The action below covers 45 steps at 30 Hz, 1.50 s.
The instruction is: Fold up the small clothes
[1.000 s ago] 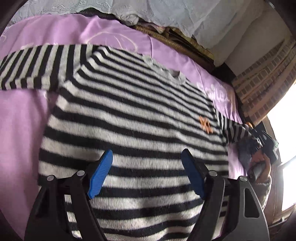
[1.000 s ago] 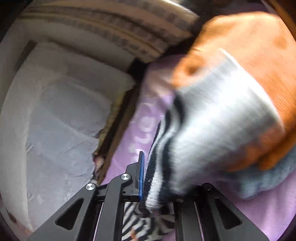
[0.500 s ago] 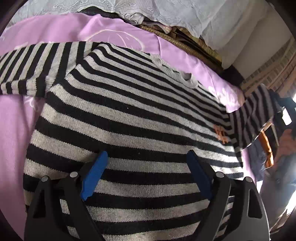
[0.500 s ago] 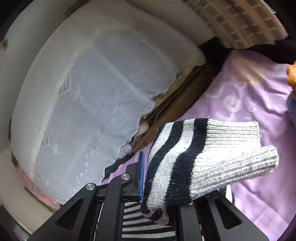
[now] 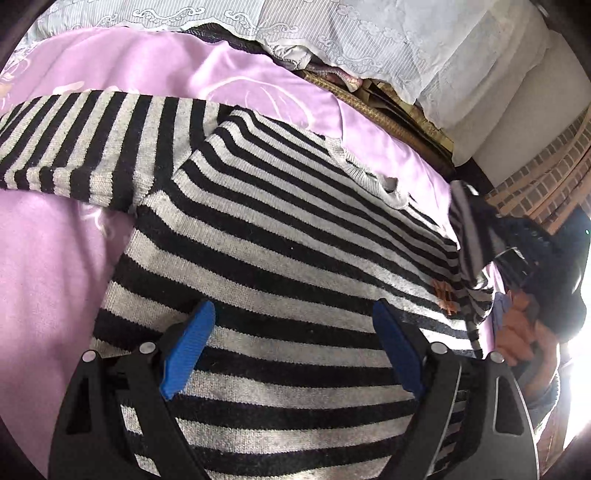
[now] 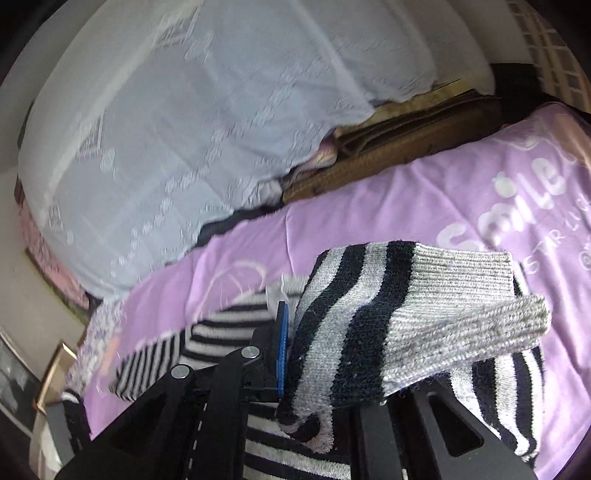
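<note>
Right sleeve lifted, fold-in not yet done
One striped sweater (image 5: 280, 236) lies flat on the purple sheet (image 5: 55, 258); right gripper (image 6: 317, 354) is clamped on the sleeve cuff (image 6: 436, 317), left gripper (image 5: 291, 343) hovers over the hem, jaws wide, holding nothing. Risk: body isn't pinned, so pulling the sleeve across could drag or bunch it. Count: 1 sweater, 2 grippers

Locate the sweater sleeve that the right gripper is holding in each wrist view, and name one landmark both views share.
Left wrist: the held sleeve is at the right edge, lifted off the striped sweater body.
Right wrist: the held sleeve is at lower centre, clamped in the right gripper.
Shared landmark: the white lace cloth behind the purple sheet.
</note>
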Tool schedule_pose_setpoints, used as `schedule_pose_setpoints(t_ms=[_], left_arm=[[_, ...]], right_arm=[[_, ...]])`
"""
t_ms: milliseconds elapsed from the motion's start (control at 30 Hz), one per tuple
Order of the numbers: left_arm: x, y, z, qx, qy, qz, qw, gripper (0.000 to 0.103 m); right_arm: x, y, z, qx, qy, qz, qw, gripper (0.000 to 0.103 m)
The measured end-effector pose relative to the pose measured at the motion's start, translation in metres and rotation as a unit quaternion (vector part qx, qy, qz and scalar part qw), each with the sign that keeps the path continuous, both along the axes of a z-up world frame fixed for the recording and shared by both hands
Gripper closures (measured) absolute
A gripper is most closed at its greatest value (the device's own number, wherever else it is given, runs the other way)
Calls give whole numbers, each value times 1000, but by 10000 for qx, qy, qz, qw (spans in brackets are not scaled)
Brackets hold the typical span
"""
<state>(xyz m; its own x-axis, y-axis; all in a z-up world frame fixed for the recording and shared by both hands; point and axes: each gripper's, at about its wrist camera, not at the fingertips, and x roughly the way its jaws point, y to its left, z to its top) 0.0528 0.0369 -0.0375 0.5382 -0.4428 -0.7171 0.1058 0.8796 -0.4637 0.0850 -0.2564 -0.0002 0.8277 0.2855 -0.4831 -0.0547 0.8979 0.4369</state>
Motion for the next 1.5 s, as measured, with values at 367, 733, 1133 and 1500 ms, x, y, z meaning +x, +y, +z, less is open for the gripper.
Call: schedule_pose_setpoints(t_ms=[367, 733, 1133, 1500], left_arm=[[2, -11, -4, 382, -65, -108, 9992, 16], [-3, -64, 27, 1889, -929, -417, 9767, 16], [17, -213, 33, 3208, -1829, -1725, 9132, 15], [61, -202, 24, 2611, -1676, -1414, 9401, 96]], right_arm=[[18, 32, -59, -261, 1248, 946, 9873, 47], [-91, -43, -15, 97, 655, 1398, 9880, 34], [-67, -103, -45, -433, 926, -432, 9938, 46], [-77, -113, -41, -32, 681, -523, 9963, 46]])
